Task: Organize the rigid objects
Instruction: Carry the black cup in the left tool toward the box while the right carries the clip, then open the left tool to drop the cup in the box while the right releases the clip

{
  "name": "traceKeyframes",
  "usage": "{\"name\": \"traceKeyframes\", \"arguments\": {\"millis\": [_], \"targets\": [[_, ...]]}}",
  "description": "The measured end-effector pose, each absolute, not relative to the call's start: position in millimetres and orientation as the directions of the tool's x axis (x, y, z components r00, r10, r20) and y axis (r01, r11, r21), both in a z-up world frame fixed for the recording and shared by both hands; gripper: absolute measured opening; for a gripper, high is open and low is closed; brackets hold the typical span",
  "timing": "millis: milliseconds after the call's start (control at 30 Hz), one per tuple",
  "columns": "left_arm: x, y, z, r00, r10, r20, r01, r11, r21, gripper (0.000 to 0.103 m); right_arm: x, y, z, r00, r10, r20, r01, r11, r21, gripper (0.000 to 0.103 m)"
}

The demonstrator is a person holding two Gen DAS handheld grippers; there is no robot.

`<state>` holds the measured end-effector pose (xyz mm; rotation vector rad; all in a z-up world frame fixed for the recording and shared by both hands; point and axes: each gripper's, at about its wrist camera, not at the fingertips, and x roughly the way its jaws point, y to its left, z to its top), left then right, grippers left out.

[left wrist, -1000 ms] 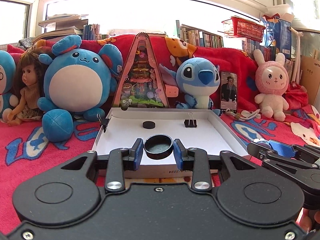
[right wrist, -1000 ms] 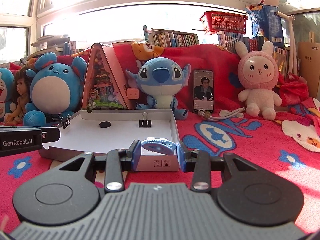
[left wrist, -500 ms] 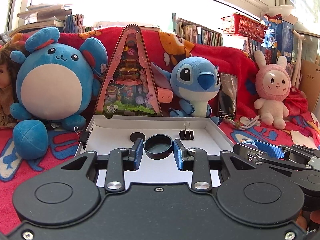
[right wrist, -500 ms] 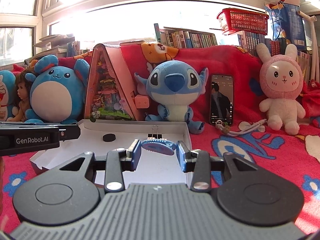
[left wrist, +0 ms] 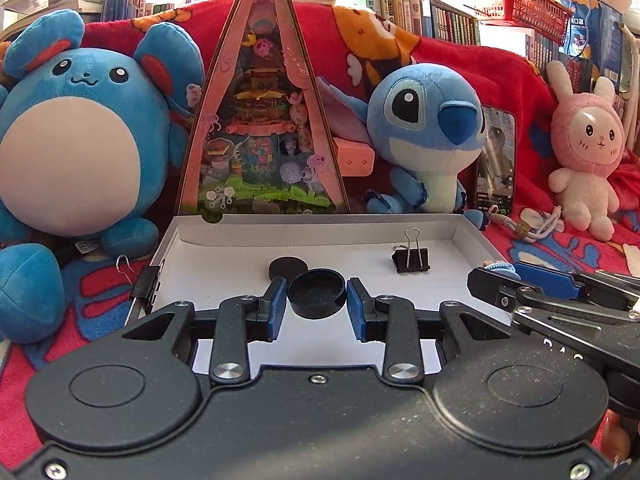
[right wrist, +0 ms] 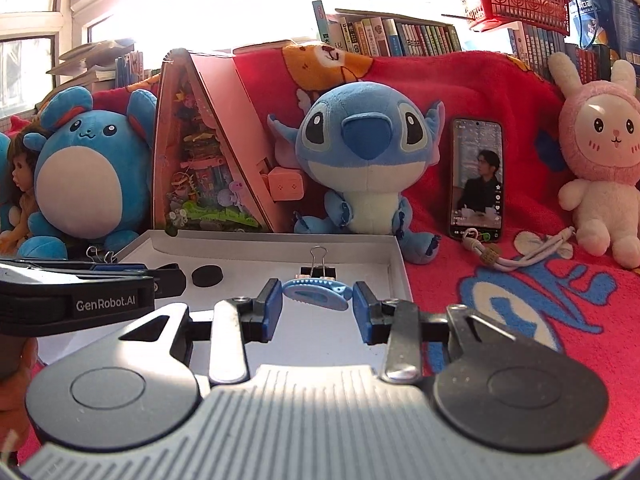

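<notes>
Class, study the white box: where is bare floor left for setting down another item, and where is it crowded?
Bare floor lies between the black disc and the binder clip, and from the disc to the left wall of the white box. Crowded: the near middle, where the left tool holds the black cap and the right tool the blue clip.

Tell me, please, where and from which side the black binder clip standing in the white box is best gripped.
Probably by its black body, from above. The binder clip stands on its base in the box with a wire loop upright and its broad faces front and back. Close the fingers on those faces, astride the loop.
</notes>
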<state>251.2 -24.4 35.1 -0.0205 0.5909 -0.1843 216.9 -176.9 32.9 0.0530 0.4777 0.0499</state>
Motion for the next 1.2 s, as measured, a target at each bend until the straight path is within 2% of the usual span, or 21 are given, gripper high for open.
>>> {"name": "traceKeyframes", "arguments": {"millis": [300, 600, 1200], "targets": [[277.9, -18.6, 22.9, 0.784, -0.150, -0.603, 0.128, 0.989, -0.078, 0.031, 250.7, -190.0, 23.7, 0.840, 0.121, -0.529, -0.044, 0.987, 0.156, 0.043], [300.6, -13.8, 19.9, 0.750, -0.133, -0.648, 0.090, 0.991, -0.100, 0.031, 281.0, -189.2, 19.8, 0.784, 0.125, -0.608, -0.049, 0.989, 0.140, 0.043], [311.0, -22.0, 10.9, 0.727, -0.123, -0.676, 0.107, 0.992, -0.066, 0.031, 299.7, -187.5, 3.9, 0.743, 0.074, -0.666, -0.001, 0.994, 0.110, 0.044]]}}
